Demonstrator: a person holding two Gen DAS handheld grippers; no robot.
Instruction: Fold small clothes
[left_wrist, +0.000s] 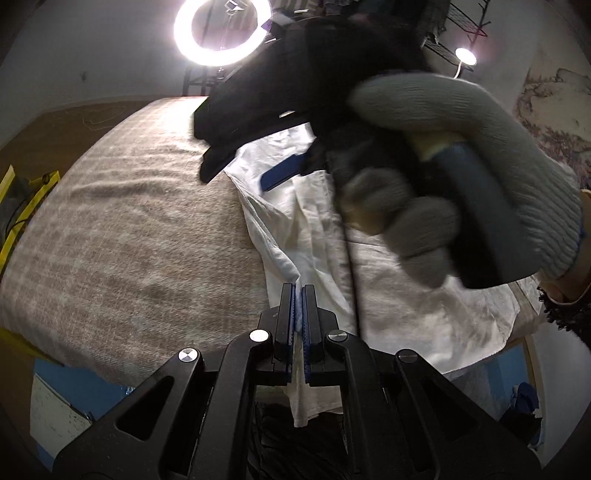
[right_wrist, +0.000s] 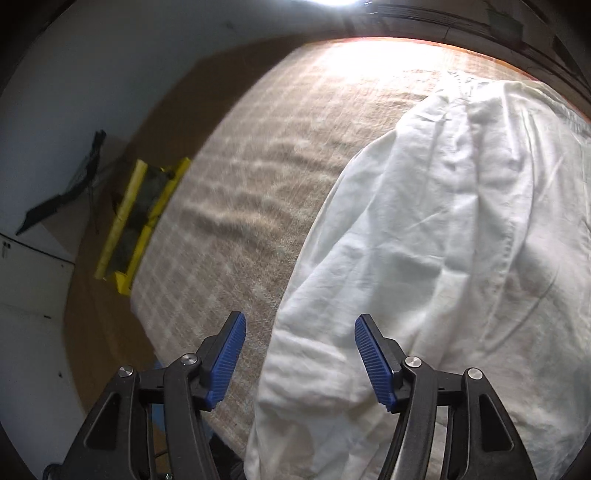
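We see a white garment (left_wrist: 314, 229) lying crumpled on a beige checked blanket (left_wrist: 129, 229) that covers the counter, toward the right side of the blanket in both views. In the right wrist view the white garment (right_wrist: 443, 240) fills the right half of the frame, creased and bunched, with the blanket (right_wrist: 240, 203) bare to its left.

Our left gripper (left_wrist: 298, 291) has its jaws pressed together on a fold at the near edge of the cloth, and a strip of white fabric shows between the blue pads and hangs below them. Our right gripper (right_wrist: 300, 325) has its jaws spread wide, hovering over the left edge of the garment, with nothing between the blue pads (right_wrist: 227, 360).

From the left wrist view we see the right hand (left_wrist: 461, 184) in a grey knit glove, wrapped around the handle of its gripper above the cloth. A ring light (left_wrist: 221, 31) glows beyond the far end of the counter. A yellow frame (right_wrist: 136, 221) sits off the counter's left side.
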